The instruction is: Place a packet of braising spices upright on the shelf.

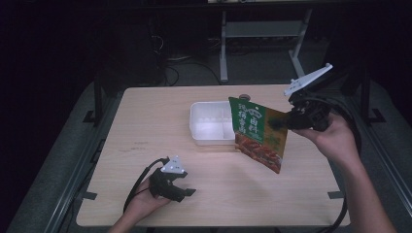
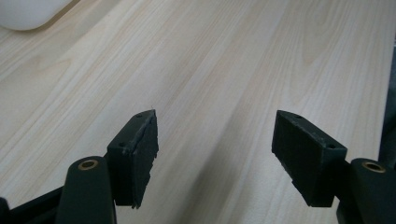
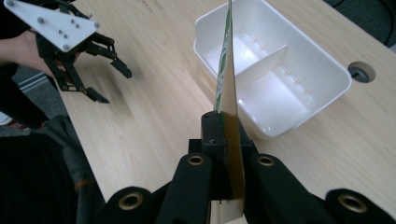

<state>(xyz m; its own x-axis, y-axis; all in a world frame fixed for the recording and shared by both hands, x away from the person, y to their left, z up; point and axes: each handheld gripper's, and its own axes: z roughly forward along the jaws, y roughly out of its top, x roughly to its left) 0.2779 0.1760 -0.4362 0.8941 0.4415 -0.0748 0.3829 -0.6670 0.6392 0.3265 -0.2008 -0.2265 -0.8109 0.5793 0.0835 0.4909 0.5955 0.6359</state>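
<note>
A green and red food pouch (image 1: 257,133) hangs tilted above the table, in front of the right end of a white divided bin (image 1: 194,121). My right gripper (image 1: 290,121) is shut on the pouch's right edge. In the right gripper view the pouch (image 3: 227,84) is seen edge-on, clamped between the jaws of that gripper (image 3: 226,126), with the bin (image 3: 280,130) beyond it. My left gripper (image 1: 187,194) rests low near the table's front left, open, with nothing between its jaws (image 2: 215,154). It is also in the right gripper view (image 3: 114,86), held in a hand.
The light wooden table (image 1: 145,126) has a round cable hole (image 1: 243,96) just behind the bin. The bin's corner (image 2: 28,11) is at the top left of the left gripper view. Dark floor and desk legs lie beyond the far edge.
</note>
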